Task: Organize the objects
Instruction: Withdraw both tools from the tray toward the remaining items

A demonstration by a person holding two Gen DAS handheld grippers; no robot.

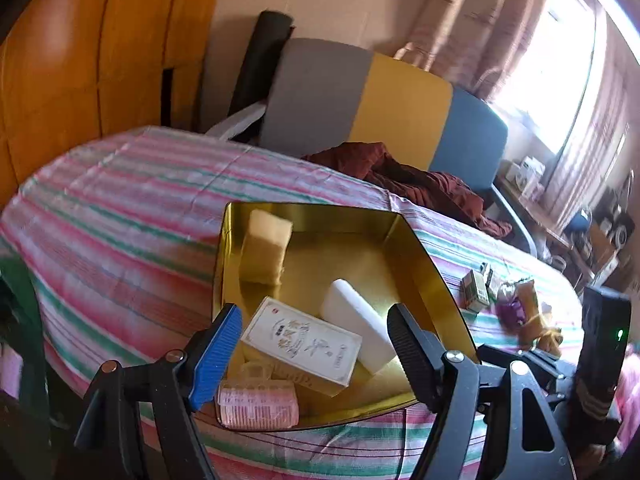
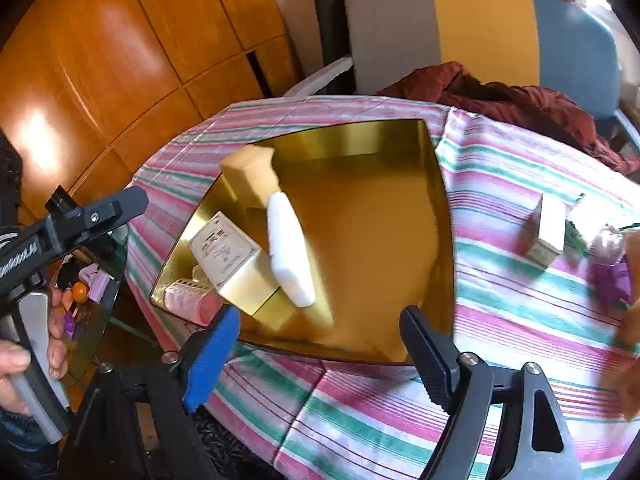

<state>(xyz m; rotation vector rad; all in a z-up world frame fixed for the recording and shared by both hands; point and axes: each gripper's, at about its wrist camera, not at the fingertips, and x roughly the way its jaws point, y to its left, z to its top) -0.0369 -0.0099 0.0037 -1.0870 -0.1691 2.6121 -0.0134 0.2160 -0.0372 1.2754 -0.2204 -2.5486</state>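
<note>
Hovering over the near edge of the table, the left gripper [image 1: 316,340] had its jaws wide apart with nothing between them, the blue pad on one side and the black ribbed pad on the other. Just past its fingertips sat the gold tray [image 1: 432,272], resting on the striped cloth [image 1: 120,208]. Nearest in the tray lay a pink ribbed roll [image 1: 256,404] in the corner, with a printed white box [image 1: 300,340] propped partly over it. A plain white block [image 1: 360,324] leaned beside that box, touching it, and a tan block [image 1: 266,252] stood at the far left wall of the tray.

The right gripper [image 2: 320,348] was likewise spread open and empty, poised just above the tray's near rim [image 2: 360,360]. From this side the same four things crowded the left part of the tray (the right half showed bare gold floor). The left gripper's body [image 2: 72,220] and the hand [image 2: 24,360] holding it showed at the left edge.

Outside the tray, to the right on the cloth, stood a small box [image 2: 546,230], with a purple packet [image 2: 608,276] near it and some blurred orange thing further right. Beyond the table, dark red fabric [image 2: 500,96] was heaped against a chair [image 2: 480,28] with grey, yellow and blue panels. Orange wood panelling [image 2: 120,60] filled the far left.
</note>
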